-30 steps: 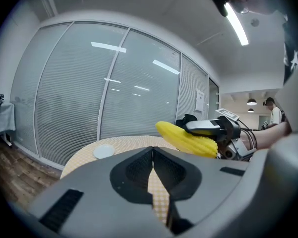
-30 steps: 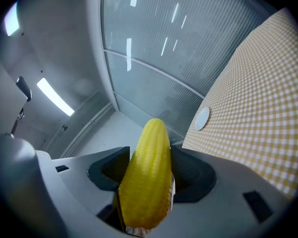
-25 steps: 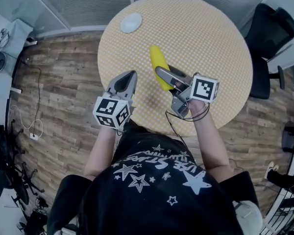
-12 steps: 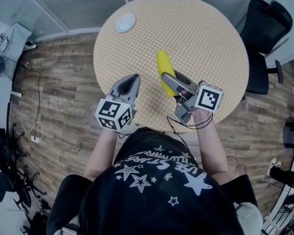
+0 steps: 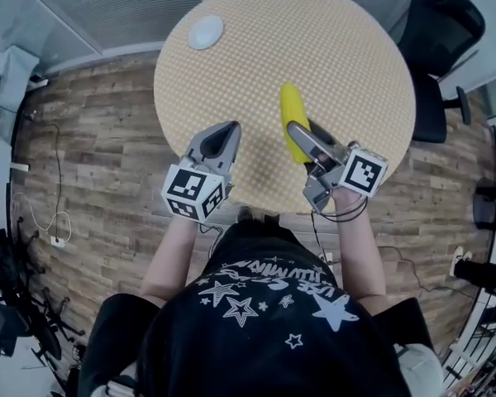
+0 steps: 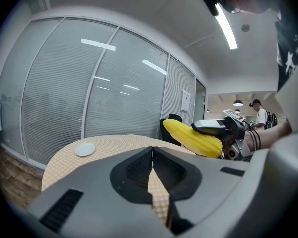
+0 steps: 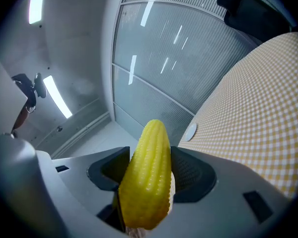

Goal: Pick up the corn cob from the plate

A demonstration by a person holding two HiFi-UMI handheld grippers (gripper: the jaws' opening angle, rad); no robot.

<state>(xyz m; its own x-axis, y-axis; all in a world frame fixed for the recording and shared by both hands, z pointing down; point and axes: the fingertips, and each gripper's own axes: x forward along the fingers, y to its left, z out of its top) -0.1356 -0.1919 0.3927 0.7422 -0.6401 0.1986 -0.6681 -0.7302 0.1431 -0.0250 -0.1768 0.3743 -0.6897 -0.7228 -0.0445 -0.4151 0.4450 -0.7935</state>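
A yellow corn cob [image 5: 293, 120] [image 7: 148, 172] [image 6: 191, 137] is held in the air over the round checked table [image 5: 347, 48], its tip pointing away from me. My right gripper [image 5: 306, 137] [image 7: 150, 182] is shut on its near end. The small white plate [image 5: 206, 32] [image 6: 84, 149] [image 7: 190, 131] lies bare at the table's far left edge, well away from the cob. At the table's near left edge my left gripper [image 5: 218, 143] [image 6: 152, 166] hovers shut, with nothing between its jaws.
A black office chair [image 5: 436, 40] stands at the table's right. Wood floor [image 5: 91, 139] and cables lie to the left. Glass partition walls [image 6: 89, 98] run behind the table. A person [image 6: 260, 114] stands far off in the room.
My right gripper has carried the corn cob to the right and a little farther from me. The left gripper has barely shifted. The view has drifted, so the table sits higher in it.
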